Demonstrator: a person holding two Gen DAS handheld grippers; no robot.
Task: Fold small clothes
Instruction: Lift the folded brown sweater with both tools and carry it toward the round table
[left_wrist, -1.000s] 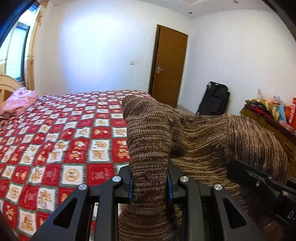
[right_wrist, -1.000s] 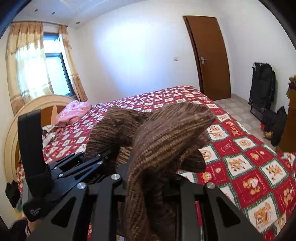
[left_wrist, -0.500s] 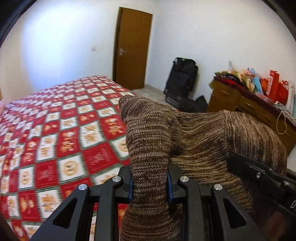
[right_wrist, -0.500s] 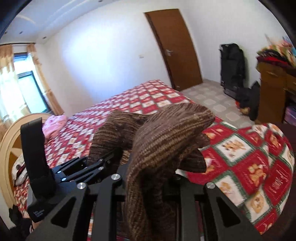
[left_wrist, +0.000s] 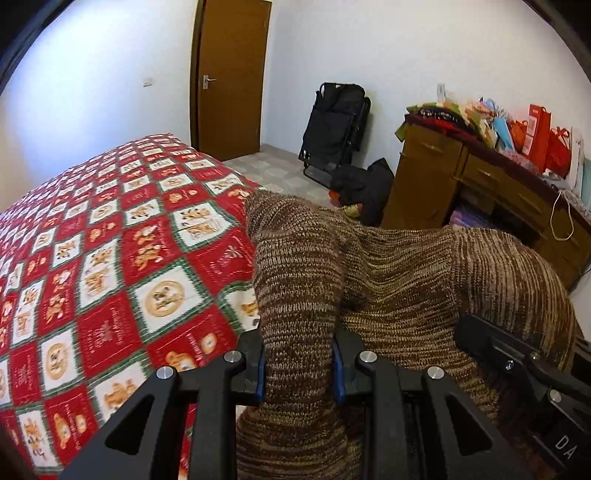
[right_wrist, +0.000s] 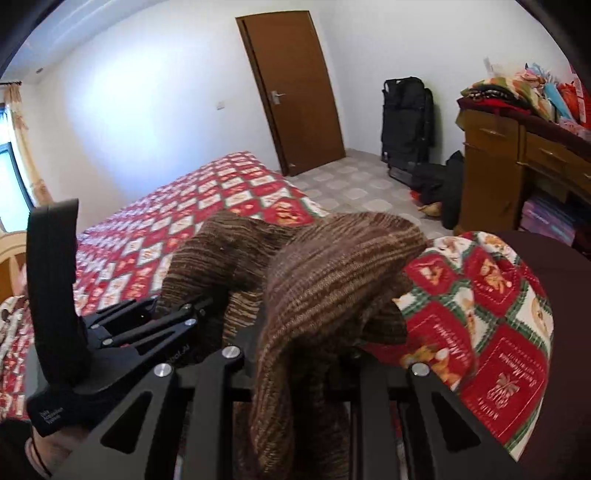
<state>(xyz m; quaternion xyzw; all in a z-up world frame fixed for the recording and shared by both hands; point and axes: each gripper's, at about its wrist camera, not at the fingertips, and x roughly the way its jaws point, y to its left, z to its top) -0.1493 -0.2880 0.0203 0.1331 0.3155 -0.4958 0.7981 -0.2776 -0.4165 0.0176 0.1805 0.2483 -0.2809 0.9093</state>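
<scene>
Both grippers are clamped on one brown knitted garment, held up over the near edge of the bed. Farthest left lies the bed (left_wrist: 110, 266), its red, white and green patchwork quilt stretching away toward the far wall. Next comes the left gripper (left_wrist: 298, 363), its jaws pressed together on a thick bunch of the knitted garment (left_wrist: 399, 280), which bulges above the pinch and drapes rightward in a slack span. At the right end of that span, the right gripper (right_wrist: 306, 354) is closed on another bunch of the same knit, which humps over its jaws and hides the pads. Beyond the foot of the bed stand a brown door (left_wrist: 231, 77), a black folded stroller (left_wrist: 334, 125) against the wall, and, farthest right, a cluttered wooden dresser (left_wrist: 480, 184). The garment looks carried rather than spread, so I judge the fold itself is not yet started. The main risk is the bunched grip: each jaw holds several layers, so lowering it now could leave a crumpled heap instead of a flat panel. The slack middle could also catch on the right gripper's frame, or one thick wad could slip free and drop toward the floor past the bed's edge.
</scene>
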